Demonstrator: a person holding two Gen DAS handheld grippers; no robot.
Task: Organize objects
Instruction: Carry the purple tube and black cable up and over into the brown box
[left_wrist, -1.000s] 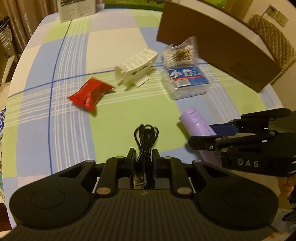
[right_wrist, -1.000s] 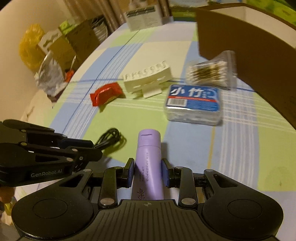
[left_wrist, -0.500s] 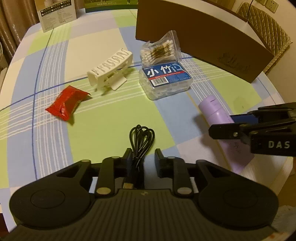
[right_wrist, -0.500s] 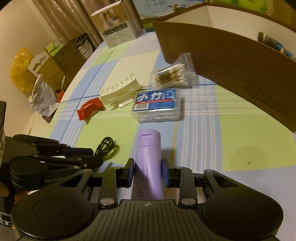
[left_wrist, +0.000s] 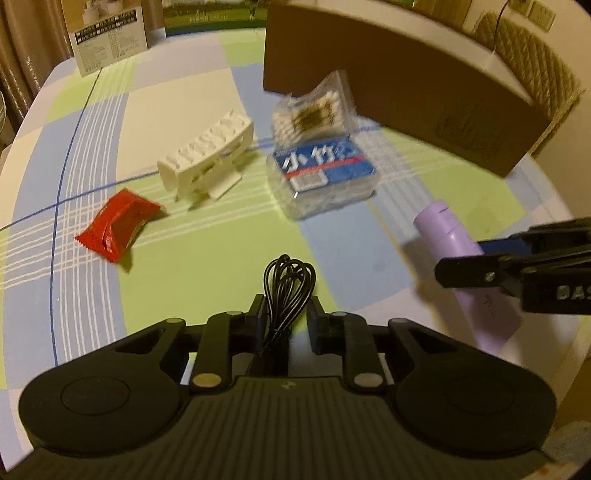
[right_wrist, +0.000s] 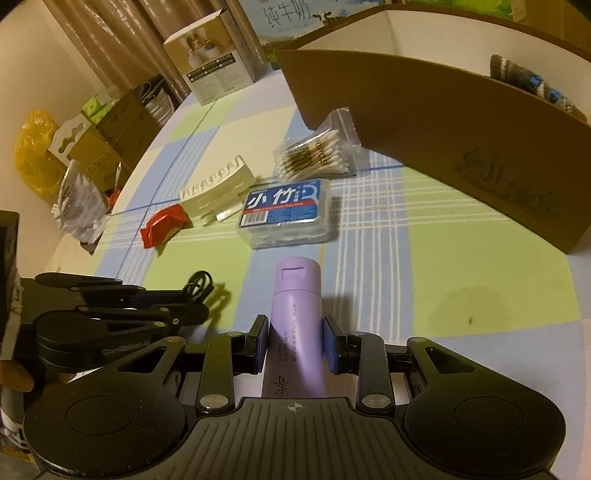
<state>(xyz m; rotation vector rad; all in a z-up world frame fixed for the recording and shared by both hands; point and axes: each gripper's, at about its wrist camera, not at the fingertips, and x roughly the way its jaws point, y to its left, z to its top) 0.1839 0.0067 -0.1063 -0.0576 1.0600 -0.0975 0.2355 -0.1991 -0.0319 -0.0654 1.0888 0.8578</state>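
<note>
We see the brown cardboard box (right_wrist: 461, 122) holding a striped knitted item (right_wrist: 532, 83). Our right gripper (right_wrist: 295, 341) clamps the purple tube (right_wrist: 295, 317) above the table's near edge. Our left gripper (left_wrist: 286, 317) has its jaws narrow around the black cable (left_wrist: 288, 288); we cannot tell whether they touch it.

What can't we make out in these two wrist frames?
- Brown cardboard box: most of its inside is hidden by its front wall in the right wrist view; only a knitted striped item peeks out.
- Black coiled cable: its lower end is hidden behind the left gripper body.
- Lilac tube: its small print is unreadable.
- Left wrist view: motion blur smears the blue-labelled clear plastic box.
</note>
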